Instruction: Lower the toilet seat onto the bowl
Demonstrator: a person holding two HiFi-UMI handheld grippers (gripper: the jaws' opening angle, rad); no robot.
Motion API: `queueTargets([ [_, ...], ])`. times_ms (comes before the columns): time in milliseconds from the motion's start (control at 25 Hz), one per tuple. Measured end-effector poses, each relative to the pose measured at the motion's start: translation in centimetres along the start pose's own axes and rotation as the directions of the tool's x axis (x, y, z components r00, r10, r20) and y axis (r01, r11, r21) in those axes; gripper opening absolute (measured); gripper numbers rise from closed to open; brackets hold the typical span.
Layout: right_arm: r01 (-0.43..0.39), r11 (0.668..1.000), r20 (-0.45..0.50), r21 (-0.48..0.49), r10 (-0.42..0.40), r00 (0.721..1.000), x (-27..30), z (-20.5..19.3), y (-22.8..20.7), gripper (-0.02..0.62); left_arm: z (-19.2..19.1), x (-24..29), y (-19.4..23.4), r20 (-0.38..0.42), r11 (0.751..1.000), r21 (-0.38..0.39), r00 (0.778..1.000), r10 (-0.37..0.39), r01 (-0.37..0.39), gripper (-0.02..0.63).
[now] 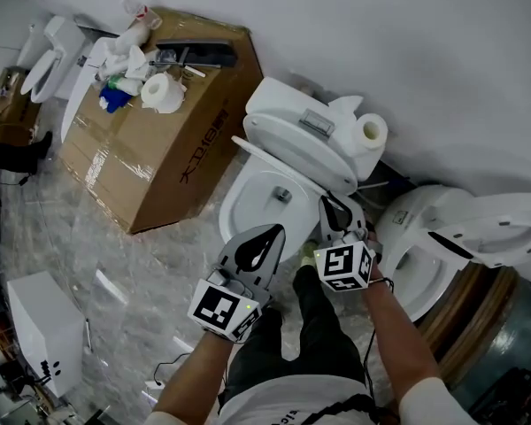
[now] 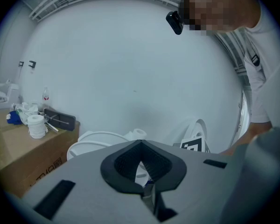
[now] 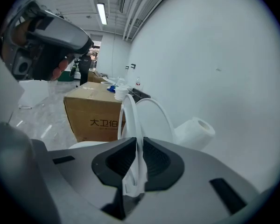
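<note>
We read black characters beginning 大卫 on the cardboard box (image 1: pixel 159 140), while our downward-angled right gripper (image 1: pixel 334 204) clamps the rim of the toilet seat (image 3: pixel 129 120), raised above the bowl (image 1: pixel 248 206), and our left gripper (image 1: pixel 273 233) hovers nearby, clenched on nothing.

A storeroom or workshop rather than a bathroom — the centre toilet (image 1: pixel 292 122), right toilet (image 1: pixel 416 224) and upper-left toilet (image 1: pixel 44 65) stand loose on a marble-look floor (image 1: pixel 133 273) beside a taped cardboard box (image 1: pixel 150 158), under a ceiling strip light (image 3: pixel 101 13).
</note>
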State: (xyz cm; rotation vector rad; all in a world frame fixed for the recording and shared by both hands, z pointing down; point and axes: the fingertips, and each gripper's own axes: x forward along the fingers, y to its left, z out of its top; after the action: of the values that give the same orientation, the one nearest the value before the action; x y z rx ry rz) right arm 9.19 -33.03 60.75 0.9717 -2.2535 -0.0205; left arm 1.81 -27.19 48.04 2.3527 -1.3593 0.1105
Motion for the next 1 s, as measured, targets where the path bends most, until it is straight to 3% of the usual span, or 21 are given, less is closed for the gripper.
queueTargets([
  [320, -0.102, 0.993, -0.072, -0.064, 0.097, 0.993, -0.1, -0.1, 4.4, 0.051, -0.6, -3.8, 0.5, 0.016, 1.0, -0.004, 1.0, 0.014, -0.014, 0.009],
  [680, -0.184, 0.983, -0.105, -0.019, 0.181, 0.978, -1.8, -1.9, 12.6, 0.061, -1.8, -9.2, 2.6, 0.043, 0.998, -0.02, 0.998, 0.054, -0.053, 0.009],
  [1000, -0.181, 0.983, -0.129, -0.014, 0.178, 0.976, -2.1, -5.3, 20.1, 0.081, -5.7, -14.7, 5.2, 0.029, 0.996, -0.033, 0.996, 0.088, -0.087, 0.009],
])
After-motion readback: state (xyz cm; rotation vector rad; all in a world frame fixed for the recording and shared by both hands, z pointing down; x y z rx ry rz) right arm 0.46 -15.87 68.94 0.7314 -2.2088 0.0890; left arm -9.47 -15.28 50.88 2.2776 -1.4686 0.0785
